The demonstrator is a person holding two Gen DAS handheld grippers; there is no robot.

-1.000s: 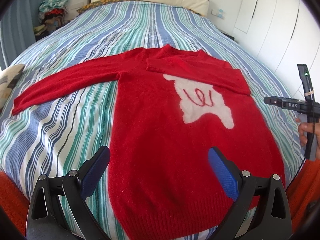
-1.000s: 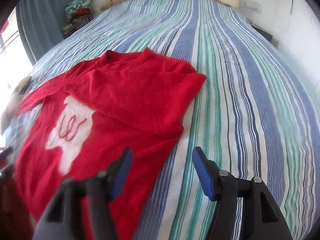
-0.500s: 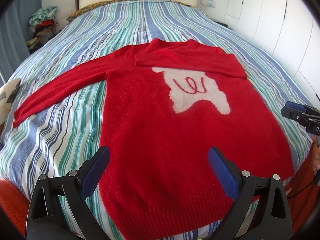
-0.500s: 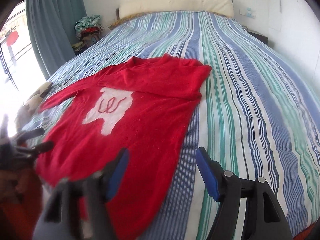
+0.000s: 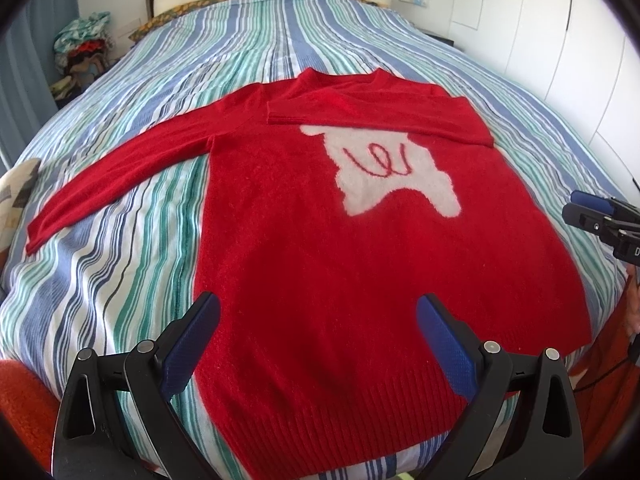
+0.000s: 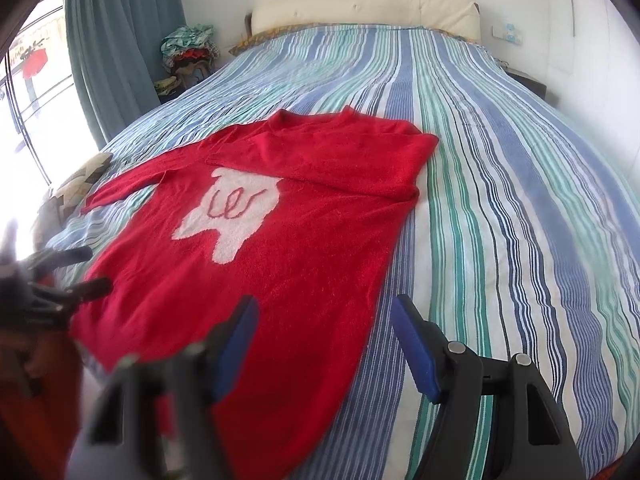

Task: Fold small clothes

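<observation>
since one sleeve is already laid across the red sweater (image 5: 320,240) at 12 o'clock on the striped bed (image 5: 120,280), the long sleeve (image 5: 120,168) at 9 o'clock should be pinched by its cuff and folded in flat, while the left gripper (image 5: 318,334) and right gripper (image 6: 324,344) are both spread wide and hold nothing.

- Sweater (image 5: 340,260): red, white patch w/ red squiggle
- Bedspread (image 6: 500,200): blue/green/white stripes
- Curtain (image 6: 120,40): teal
- Headboard (image 6: 360,8): cream
- Gripper pads (image 5: 444,344): blue
</observation>
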